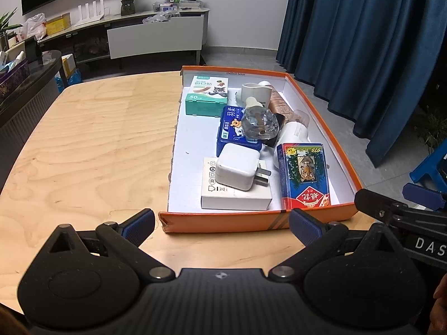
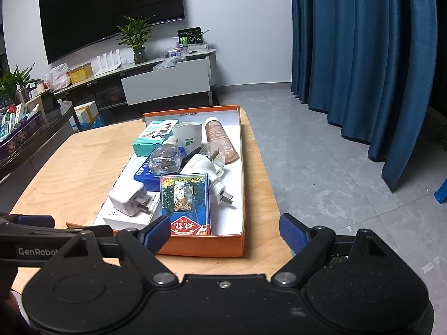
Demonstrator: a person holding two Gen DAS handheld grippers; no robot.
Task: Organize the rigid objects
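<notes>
Behind the wooden table (image 1: 83,145) are a dark television, a low cabinet with potted plants, and blue curtains on the right. An orange box (image 1: 251,222) sits on the table's right half, long axis running near to far, holding the clutter. Both grippers hover at its near edge: the left gripper (image 1: 222,224) has its fingers spread wide and empty, and so does the right gripper (image 2: 225,233).

Nearest the right gripper lies a card pack (image 2: 185,202), flat on its back, long axis pointing away, at the box's near right. It looks light, stiff and slightly glossy, so a pinch across its narrow sides seems safest. To its left a white charger (image 1: 237,167) rests on a white carton (image 1: 236,195), prongs pointing right; it is probably hard and smooth, best taken by its flat sides. Farther in, a clear bottle (image 1: 259,124) lies tilted on a blue case (image 1: 229,128); likely slippery and apt to roll.
</notes>
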